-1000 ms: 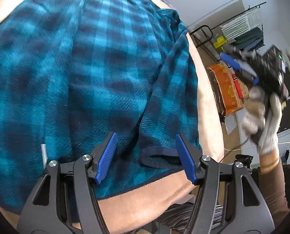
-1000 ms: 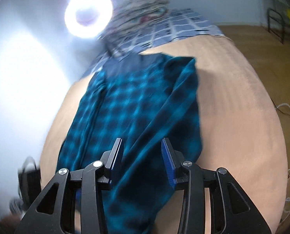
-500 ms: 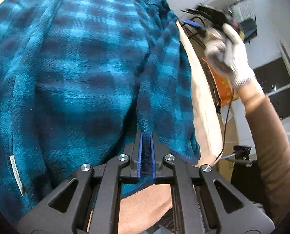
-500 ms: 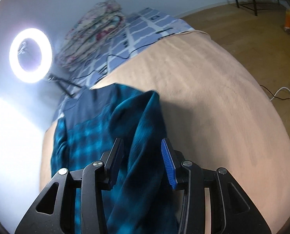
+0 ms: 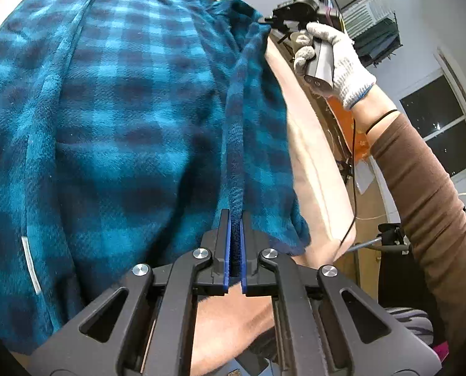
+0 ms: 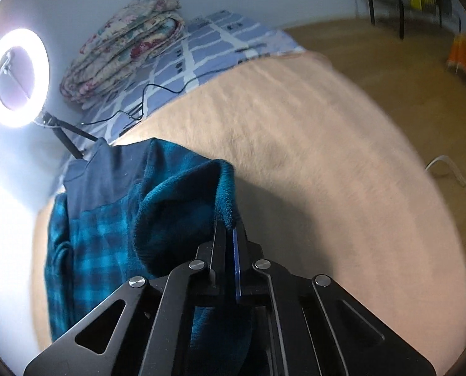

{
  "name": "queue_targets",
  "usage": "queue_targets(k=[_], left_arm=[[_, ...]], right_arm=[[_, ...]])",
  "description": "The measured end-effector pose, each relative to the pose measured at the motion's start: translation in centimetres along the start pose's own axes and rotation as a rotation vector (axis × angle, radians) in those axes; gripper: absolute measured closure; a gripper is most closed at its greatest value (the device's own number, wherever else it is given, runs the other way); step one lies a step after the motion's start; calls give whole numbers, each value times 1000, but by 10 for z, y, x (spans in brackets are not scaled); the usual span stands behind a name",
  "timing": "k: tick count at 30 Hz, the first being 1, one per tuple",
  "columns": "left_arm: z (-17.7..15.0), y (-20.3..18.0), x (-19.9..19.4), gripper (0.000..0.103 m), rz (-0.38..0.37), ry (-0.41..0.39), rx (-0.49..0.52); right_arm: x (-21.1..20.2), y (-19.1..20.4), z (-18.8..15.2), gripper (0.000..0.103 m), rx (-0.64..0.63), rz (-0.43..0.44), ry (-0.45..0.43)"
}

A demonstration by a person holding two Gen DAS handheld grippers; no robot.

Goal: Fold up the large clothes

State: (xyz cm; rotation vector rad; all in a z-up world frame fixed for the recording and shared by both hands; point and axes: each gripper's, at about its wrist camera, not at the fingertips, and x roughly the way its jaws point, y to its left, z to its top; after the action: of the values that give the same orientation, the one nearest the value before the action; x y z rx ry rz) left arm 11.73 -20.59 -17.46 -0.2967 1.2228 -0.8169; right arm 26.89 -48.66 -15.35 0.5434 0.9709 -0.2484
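A large teal and navy checked fleece garment lies spread on a tan bed cover. My left gripper is shut on the near end of its right-hand edge fold. My right gripper is shut on the far end of the same edge, which bunches over its tips. It also shows in the left wrist view, held by a white-gloved hand. The garment has a plain navy panel at its far end.
A folded floral quilt and a blue patterned sheet lie beyond the tan cover. A lit ring light stands at the left with a cable. Wood floor, a rack and an orange item lie to the right.
My left gripper closed on the garment's near edge a second ago and still holds it. My right gripper moved to the far end of that edge and has now shut on it.
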Motion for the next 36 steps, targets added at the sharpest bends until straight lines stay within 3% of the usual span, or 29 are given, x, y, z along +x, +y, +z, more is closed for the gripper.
queue_targets(k=[4,10,19,24,29,33,36], left_arm=[[-6,-8,-6,102,-25,5,26],[-14,-18,-9,103,-41,16,50],[-18,1,-11,103,-22,22,12],[-17,14,-8,103,1,22,-26],[-21,15,-1,103,27,37,-31],[-23,16,2,103,45,42,-24],[-25,16,4,103,52,44,-26]], right_arm=[[-30,40,-1,101,-187,-84,-56],[-46,110,-4,101,-366,-55,-83],[36,185,-20,101,-500,-38,-1],[88,194,-33,101,-507,-31,58],[111,184,-44,101,-500,-16,92],[83,172,-34,98,-424,65,94],[28,156,-31,96,-382,133,45]])
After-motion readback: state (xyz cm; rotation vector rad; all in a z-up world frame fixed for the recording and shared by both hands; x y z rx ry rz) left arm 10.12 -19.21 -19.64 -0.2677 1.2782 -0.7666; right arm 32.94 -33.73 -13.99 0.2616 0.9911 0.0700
